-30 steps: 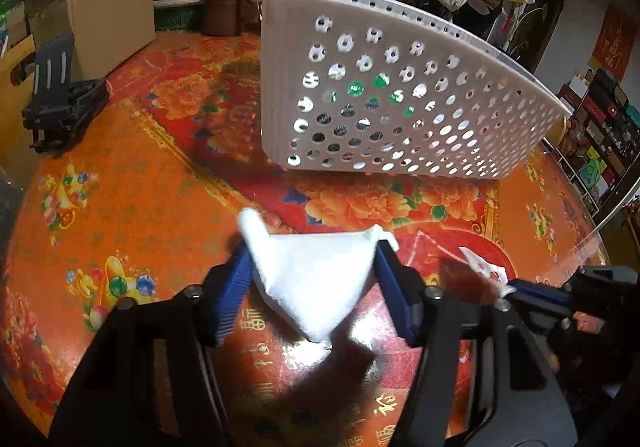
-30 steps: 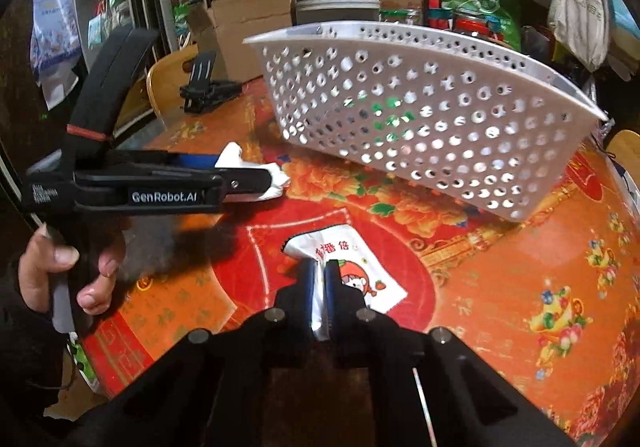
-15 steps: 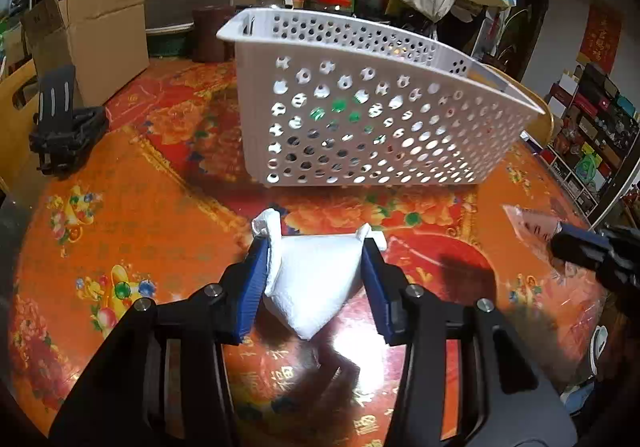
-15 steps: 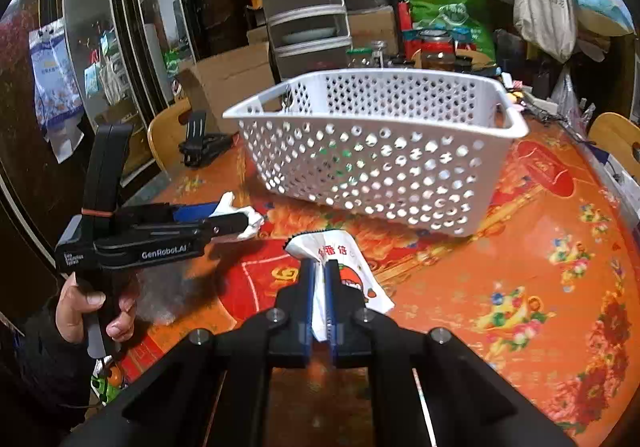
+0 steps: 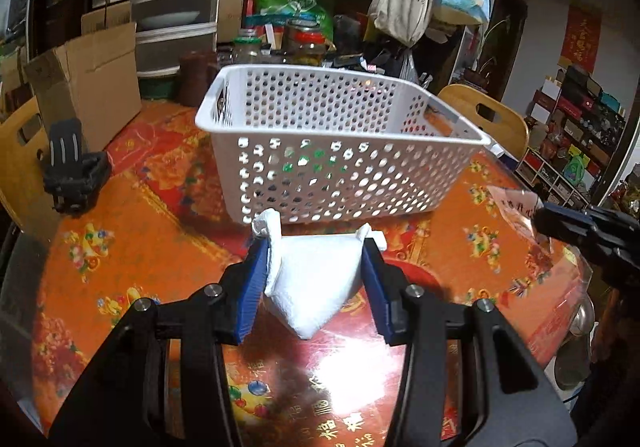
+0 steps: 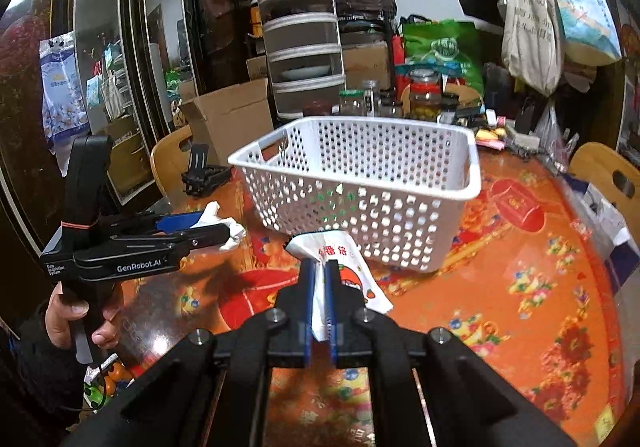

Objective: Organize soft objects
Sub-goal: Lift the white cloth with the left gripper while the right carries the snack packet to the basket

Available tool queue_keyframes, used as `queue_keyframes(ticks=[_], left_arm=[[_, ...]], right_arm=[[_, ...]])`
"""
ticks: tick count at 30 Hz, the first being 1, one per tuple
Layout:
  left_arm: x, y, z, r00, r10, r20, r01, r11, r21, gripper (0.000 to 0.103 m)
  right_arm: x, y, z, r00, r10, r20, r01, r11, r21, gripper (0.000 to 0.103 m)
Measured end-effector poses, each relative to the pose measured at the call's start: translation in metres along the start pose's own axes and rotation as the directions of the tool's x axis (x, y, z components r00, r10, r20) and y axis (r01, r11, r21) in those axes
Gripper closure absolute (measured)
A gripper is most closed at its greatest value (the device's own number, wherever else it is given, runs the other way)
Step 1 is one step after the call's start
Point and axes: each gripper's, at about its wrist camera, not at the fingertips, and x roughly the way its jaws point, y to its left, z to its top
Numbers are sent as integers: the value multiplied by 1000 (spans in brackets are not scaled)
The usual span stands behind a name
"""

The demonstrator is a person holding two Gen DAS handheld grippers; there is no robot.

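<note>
My left gripper (image 5: 316, 247) is shut on a white soft pouch (image 5: 314, 279) and holds it above the table, just in front of the white perforated basket (image 5: 340, 167). My right gripper (image 6: 319, 267) is shut on a thin white printed bag (image 6: 344, 267) with red fruit pictures, also held up before the basket (image 6: 360, 203). In the right wrist view the left gripper (image 6: 228, 235) is at the left with the white pouch (image 6: 224, 225). In the left wrist view the right gripper (image 5: 540, 215) holds the bag (image 5: 518, 209) at the right. Something green shows through the basket holes.
The round table (image 5: 120, 231) has an orange-red patterned cover. A black folded stand (image 5: 70, 171) sits at its left edge. A cardboard box (image 5: 92, 83), jars (image 5: 304, 43) and a stacked container (image 5: 176, 7) stand behind the basket. Wooden chairs (image 5: 484, 119) ring the table.
Both grippers have risen and pulled back from the basket with their loads, so the basket's rim and inside now show. Both stay shut.
</note>
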Motion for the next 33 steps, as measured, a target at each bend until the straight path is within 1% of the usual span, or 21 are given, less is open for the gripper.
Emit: queue_keyframes(ticks=[4, 12, 21, 24, 26, 30, 33], left_arm=[[-12, -2, 12, 1000, -3, 15, 3, 1000, -3, 59], [-39, -12, 58, 997, -8, 71, 7, 1000, 18, 59], [-49, -32, 115, 995, -36, 93, 33, 999, 40, 59], [-38, -40, 140, 997, -21, 80, 17, 999, 52, 59], [-23, -41, 158, 998, -8, 56, 6, 999, 42, 59], [19, -34, 183, 1000, 26, -2, -26, 1000, 16, 59], [57, -23, 195, 997, 42, -68, -42, 999, -6, 59]], right_arm=[[-13, 2, 16, 1000, -16, 24, 17, 999, -30, 99], [-21, 0, 55, 998, -47, 45, 50, 996, -69, 99], [-7, -5, 94, 996, -86, 33, 89, 992, -87, 99], [3, -9, 109, 994, -105, 21, 107, 990, -89, 99], [14, -16, 119, 994, -113, 6, 113, 990, -80, 99], [49, -33, 140, 988, -140, -65, 136, 989, -56, 99], [74, -46, 146, 979, -168, -116, 164, 985, -47, 99]])
